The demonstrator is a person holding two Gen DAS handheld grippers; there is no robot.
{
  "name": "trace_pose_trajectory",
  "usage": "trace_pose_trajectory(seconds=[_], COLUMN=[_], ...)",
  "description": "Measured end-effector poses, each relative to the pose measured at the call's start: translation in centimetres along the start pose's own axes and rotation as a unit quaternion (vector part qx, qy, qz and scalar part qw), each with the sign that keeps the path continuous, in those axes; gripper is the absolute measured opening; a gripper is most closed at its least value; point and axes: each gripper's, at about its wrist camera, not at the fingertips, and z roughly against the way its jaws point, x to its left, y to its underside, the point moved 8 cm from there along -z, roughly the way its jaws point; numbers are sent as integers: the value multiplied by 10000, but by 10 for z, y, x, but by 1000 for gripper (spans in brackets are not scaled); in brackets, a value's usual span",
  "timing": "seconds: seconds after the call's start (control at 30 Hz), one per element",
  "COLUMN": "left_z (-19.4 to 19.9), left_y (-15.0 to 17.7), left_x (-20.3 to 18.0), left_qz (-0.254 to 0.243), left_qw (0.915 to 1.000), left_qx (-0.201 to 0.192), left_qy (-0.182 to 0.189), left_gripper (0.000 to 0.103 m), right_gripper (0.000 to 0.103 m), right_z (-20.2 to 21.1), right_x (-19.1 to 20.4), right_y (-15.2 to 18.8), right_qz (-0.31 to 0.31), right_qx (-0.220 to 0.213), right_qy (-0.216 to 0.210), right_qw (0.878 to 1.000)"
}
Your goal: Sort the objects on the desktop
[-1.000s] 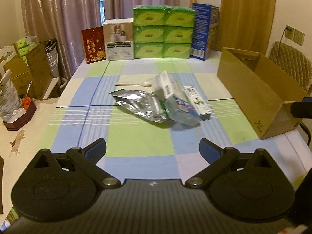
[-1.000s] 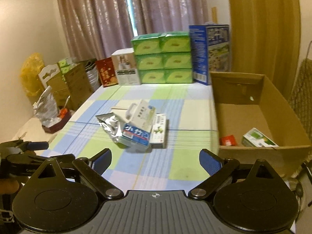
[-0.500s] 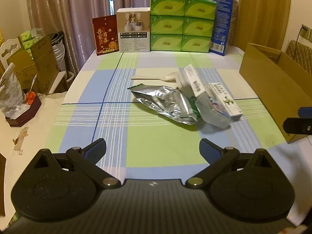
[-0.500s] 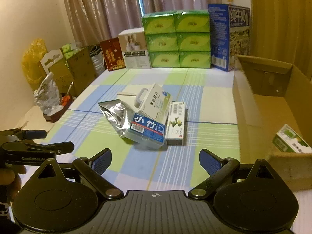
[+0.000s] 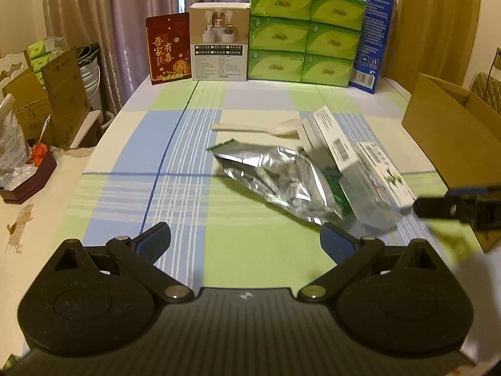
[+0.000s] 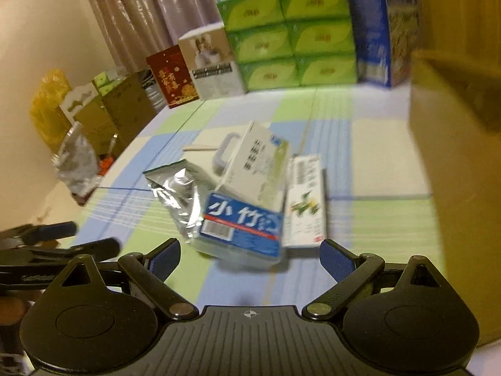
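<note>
The left gripper (image 5: 245, 241) holds its blue-padded fingers (image 5: 153, 241) spread wide with nothing between them, above the checked blue-and-green cloth of the bench (image 5: 250, 250). Just ahead of its right finger lies a crumpled silver foil pouch (image 5: 281, 178), touching a heap of small boxes. The right gripper (image 6: 250, 255) likewise stands wide open and empty; directly beyond its fingers sits a clear-wrapped blue-labelled pack (image 6: 242, 227), with a flat white carton bearing a green plant print (image 6: 305, 200) just beside it and a tilted white box (image 6: 256, 164) leaning on top. A brown cardboard box (image 6: 454, 172) stands to the right.
</note>
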Motion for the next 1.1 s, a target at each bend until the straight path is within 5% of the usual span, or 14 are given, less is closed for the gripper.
trace_pose_trajectory(seconds=[0.2,0.37,1.1], left_z=[-19,-25,-30], left_y=[-10,-18,-12], left_x=[10,19,7], left_qz=[-56,85,112], left_qw=[10000,10000,9997], left_qx=[15,1,149], left_qy=[-63,-26,181], left_gripper=[100,100,100], right_gripper=[91,80,85], right_z=[-18,-37,-54], right_x=[2,-1,-12], right_y=[-10,-5,-11], right_qz=[-28,-163,-400], right_qx=[43,352,401], right_qy=[-45,-66,149], right_qw=[10000,9992,9983])
